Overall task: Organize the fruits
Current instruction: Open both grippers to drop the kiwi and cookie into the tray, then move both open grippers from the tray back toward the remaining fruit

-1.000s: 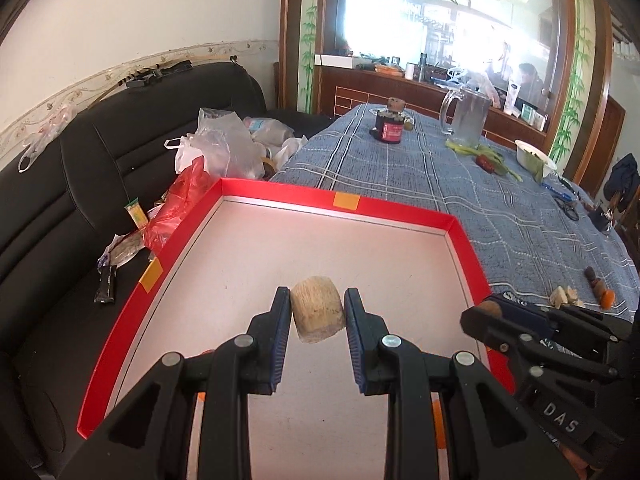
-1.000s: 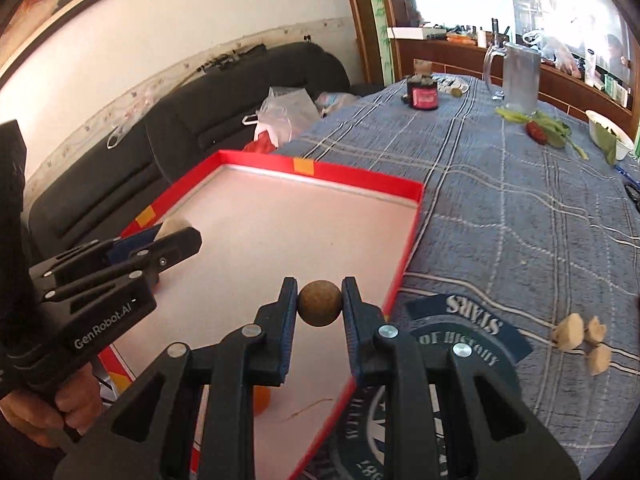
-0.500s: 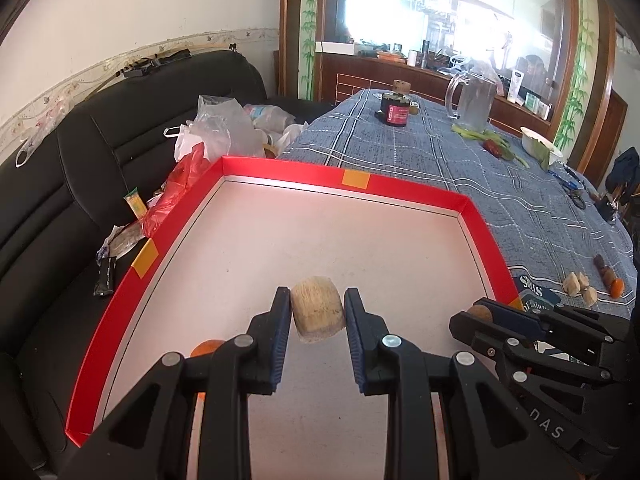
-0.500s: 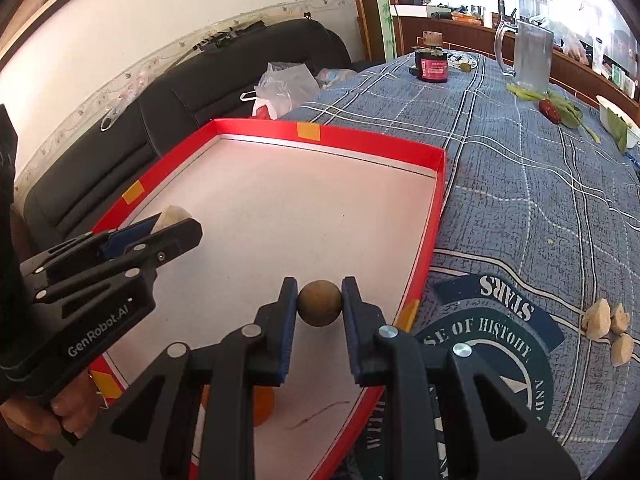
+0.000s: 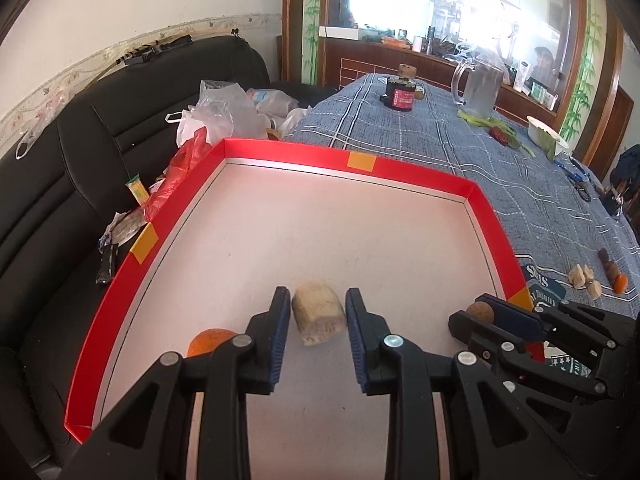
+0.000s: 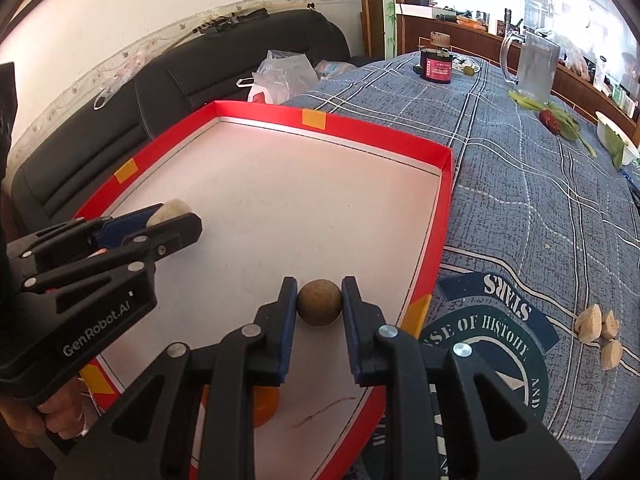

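Left fingers (image 5: 280, 320) clamping pale chunk (image 5: 319, 316), long axis pointing forward

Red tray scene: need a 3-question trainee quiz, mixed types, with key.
1. True or false: the left hand-held gripper holds the pale fruit chunk above the red tray.
2. What does the right hand-held gripper hold? A) an orange B) a round brown fruit C) nothing
3. Fill in: the orange fruit lies inside the ____.

Key: 1 true; 2 B; 3 tray.
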### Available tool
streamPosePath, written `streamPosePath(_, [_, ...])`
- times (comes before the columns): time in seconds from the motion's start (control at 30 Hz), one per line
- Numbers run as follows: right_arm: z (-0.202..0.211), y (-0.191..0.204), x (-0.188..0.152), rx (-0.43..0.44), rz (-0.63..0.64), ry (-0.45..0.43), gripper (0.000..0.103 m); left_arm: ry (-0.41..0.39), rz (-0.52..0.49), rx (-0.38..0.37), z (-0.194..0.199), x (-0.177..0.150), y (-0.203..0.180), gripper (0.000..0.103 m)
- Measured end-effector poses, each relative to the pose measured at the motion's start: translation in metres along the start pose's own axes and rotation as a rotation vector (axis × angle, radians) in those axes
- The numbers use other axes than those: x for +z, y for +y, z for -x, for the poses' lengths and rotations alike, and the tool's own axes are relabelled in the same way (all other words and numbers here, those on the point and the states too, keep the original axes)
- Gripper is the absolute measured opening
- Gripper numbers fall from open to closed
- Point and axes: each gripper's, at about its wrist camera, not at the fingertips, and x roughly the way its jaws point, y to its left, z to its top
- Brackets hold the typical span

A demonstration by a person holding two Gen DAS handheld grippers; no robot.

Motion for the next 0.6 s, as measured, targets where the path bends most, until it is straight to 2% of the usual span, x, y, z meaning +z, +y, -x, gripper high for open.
streamPosePath(0.03, [0.0,0.001,0.0,-0.008,0.006,0.002,0.025,0.001,0.003,-0.006,0.001,0.0,0.0,0.037])
streamPosePath(0.1, [0.001,0.002,-0.001,-0.014,0.013,0.001,0.027,-0.008,-0.002,0.004,0.004,-0.001,-0.002,0.053])
streamPosePath(0.2, [0.005,0.003,-0.003,-0.006,0.015,-0.01,0.034,-0.023,-0.003,0.034,0.008,-0.001,-0.003,0.067])
streamPosePath(0.3, [0.012,0.0,-0.006,0.005,-0.002,-0.036,0.043,-0.022,0.025,0.04,0.011,0.0,0.002,0.068])
streamPosePath(0.47, [0.032,-0.011,-0.009,0.031,-0.04,-0.109,0.043,-0.02,0.062,0.048,0.014,0.0,0.006,0.071])
streamPosePath(0.6, [0.049,-0.026,-0.011,0.011,-0.07,-0.156,0.043,-0.008,0.061,0.045,0.015,-0.002,0.0,0.073])
